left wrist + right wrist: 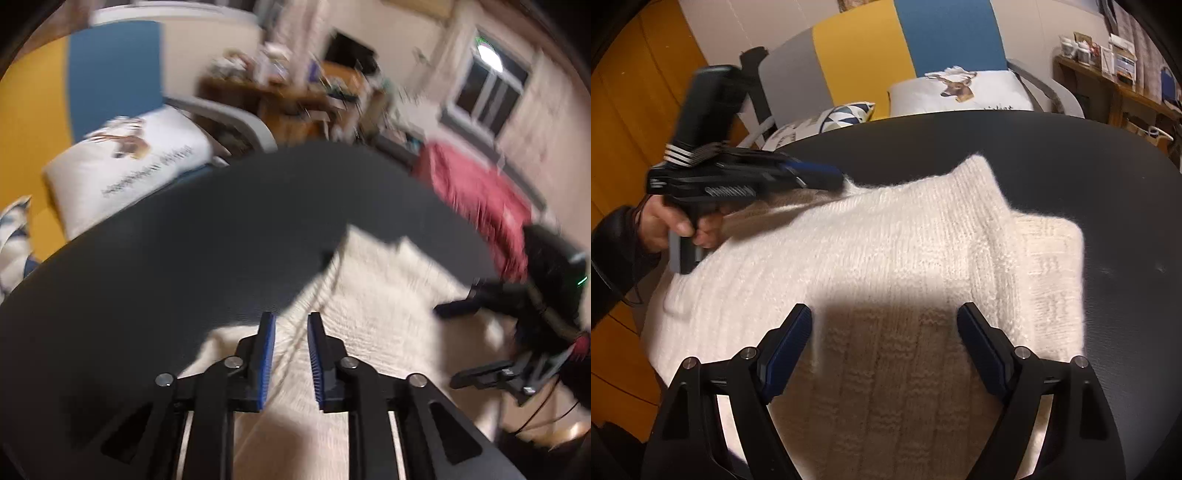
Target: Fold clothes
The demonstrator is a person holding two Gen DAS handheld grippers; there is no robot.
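A cream knitted sweater lies folded on the dark round table; its folded sleeve sticks out at the right. My right gripper hovers just over the sweater's near part, open wide with nothing between its pads. In the left wrist view it shows at the right. My left gripper is above the sweater's left edge, its blue pads a narrow gap apart with only the knit below them. From the right wrist view it sits over the sweater's far left corner, held by a hand.
Behind the table stands a chair with yellow and blue panels and a white deer cushion. A red cloth lies beyond the table's far right edge. A cluttered wooden shelf is at the back right.
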